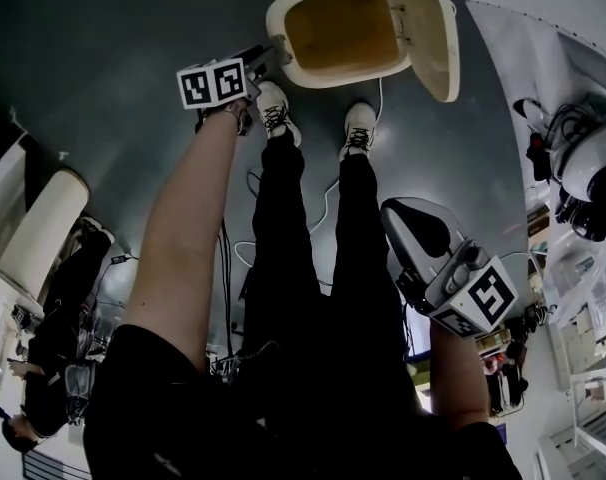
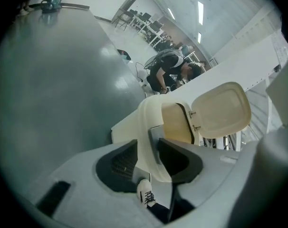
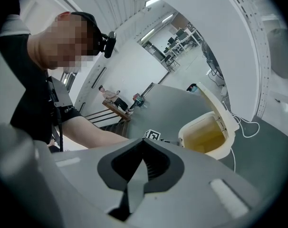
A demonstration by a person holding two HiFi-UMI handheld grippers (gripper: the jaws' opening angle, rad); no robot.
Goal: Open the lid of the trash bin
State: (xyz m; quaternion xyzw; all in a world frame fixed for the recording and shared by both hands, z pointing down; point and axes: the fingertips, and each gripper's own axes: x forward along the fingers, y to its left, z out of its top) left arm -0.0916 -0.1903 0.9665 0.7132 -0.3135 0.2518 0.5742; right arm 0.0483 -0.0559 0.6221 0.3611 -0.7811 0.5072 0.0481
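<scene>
The cream trash bin [image 1: 280, 28] stands on the dark floor just beyond the person's shoes. Its lid [image 1: 432, 36] is swung up and back on its hinge, so the yellowish inside shows. My left gripper [image 1: 267, 60] reaches to the bin's near left rim. In the left gripper view the bin's rim [image 2: 151, 127] runs between the wide-apart jaws of my left gripper [image 2: 148, 152], with a gap at the left pad [image 2: 121, 161]; the lid [image 2: 222, 110] stands open behind. My right gripper [image 1: 415, 236] hangs back by the person's right leg, shut and empty [image 3: 144, 151]. It looks at the bin [image 3: 221, 151] from afar.
White cables [image 1: 328, 203] trail over the floor between the shoes [image 1: 358, 126] and behind the bin. White equipment [image 1: 593, 173] crowds the right side, and a white cylinder [image 1: 38, 233] stands at the left. Another person [image 2: 170, 68] bends over further back in the room.
</scene>
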